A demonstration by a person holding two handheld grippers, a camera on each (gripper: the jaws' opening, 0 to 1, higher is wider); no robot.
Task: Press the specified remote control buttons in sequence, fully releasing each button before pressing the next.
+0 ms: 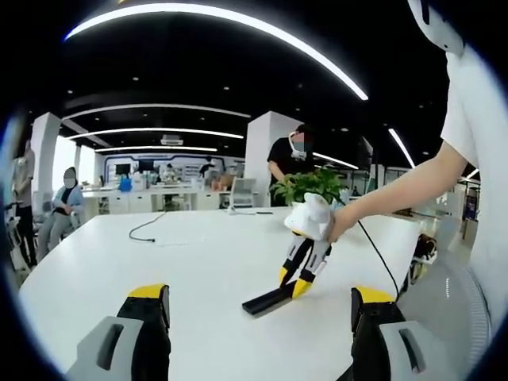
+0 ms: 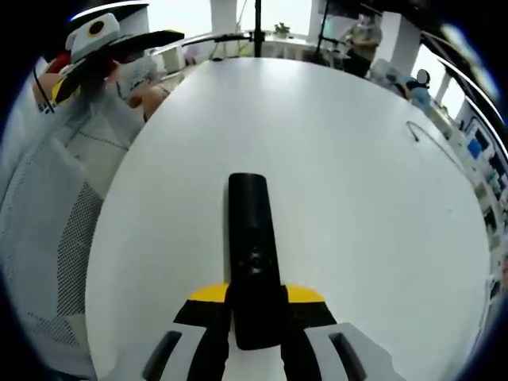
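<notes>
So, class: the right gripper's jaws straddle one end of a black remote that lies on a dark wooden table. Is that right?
Not quite. The table is white, not dark wood, as the right gripper view shows. The rest stands: the right gripper has its jaws either side of one end of the black remote, which lies flat on the table.

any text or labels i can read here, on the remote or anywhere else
None can be read.
Remote control: black, with small buttons near its middle, but any marks on them are too small and dark to read.
Right tool: yellow tips, no lettering visible.
Left tool: no lettering visible.
Far wall: bright panels, too blurred to tell any words.
White table: bare surface, no print.
</notes>
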